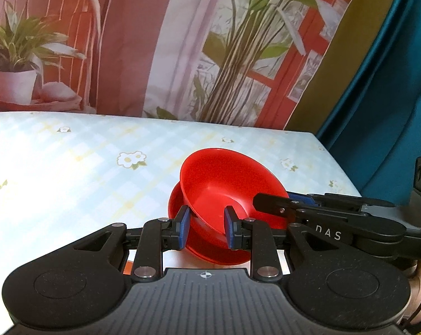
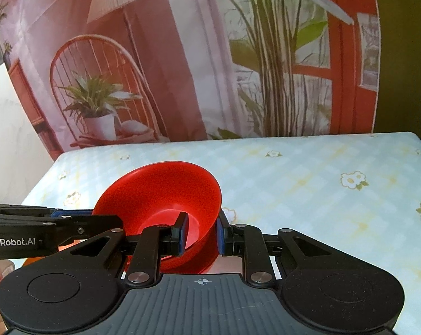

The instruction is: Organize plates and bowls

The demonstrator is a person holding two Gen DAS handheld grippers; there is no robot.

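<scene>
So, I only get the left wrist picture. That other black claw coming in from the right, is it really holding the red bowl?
Observer: Yes. The right gripper is clamped on the red bowl, with one pad inside the wall and one outside.
Operator: Is there any writing on my own claw?
Observer: The left gripper has GenRobot.AI printed along its side.
Operator: And what is past the table's left end?
Observer: A pale wall stands there, beside the printed backdrop behind the table.
</scene>
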